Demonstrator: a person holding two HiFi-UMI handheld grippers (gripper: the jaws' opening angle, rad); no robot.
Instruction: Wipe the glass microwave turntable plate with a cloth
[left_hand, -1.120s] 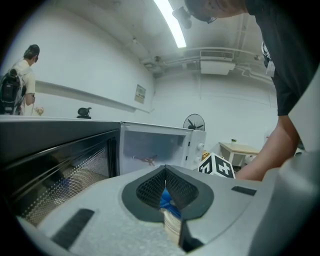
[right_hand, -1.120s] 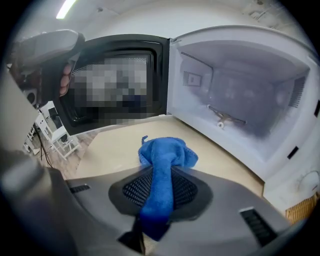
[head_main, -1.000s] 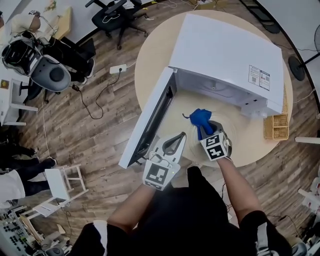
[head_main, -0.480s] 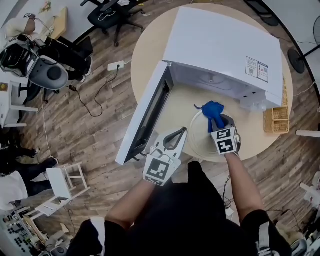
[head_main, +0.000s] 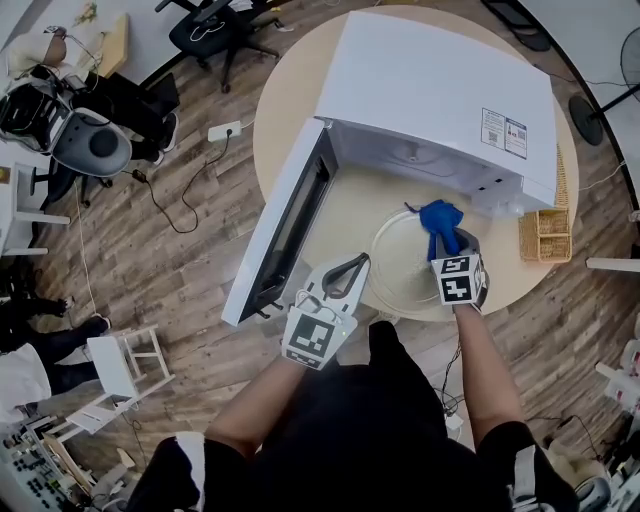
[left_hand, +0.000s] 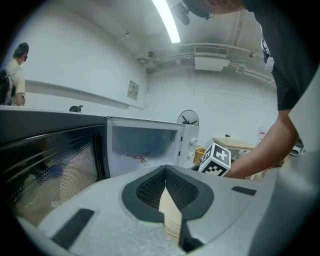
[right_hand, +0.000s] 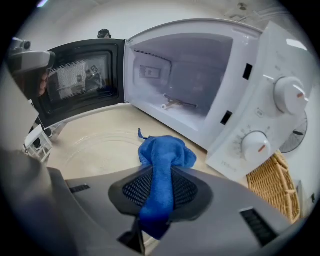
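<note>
- Lying flat on the table (head_main: 290, 110), the glass turntable plate (head_main: 392, 272) is found just in front of the microwave's (head_main: 440, 90) open cavity.
- A blue cloth (head_main: 440, 218) is bunched at the plate's rim, on the side nearest the microwave's control panel; whether it sits wholly on the glass cannot be told.
- The cloth is clamped in the right hand-held gripper (head_main: 444, 240), whose jaws are closed on a twisted length of it, with the loose bunch spilling out past the tips toward the microwave.
- The left hand-held gripper (head_main: 352, 266) is held off the plate's edge, in front of the microwave door (head_main: 285, 225); its jaw tips are brought together and nothing is caught between them.
- The door is swung fully open, out from the left side of the cavity.
- A wicker basket (head_main: 545, 235) is set on the table just beside the microwave's control-panel end.
</note>
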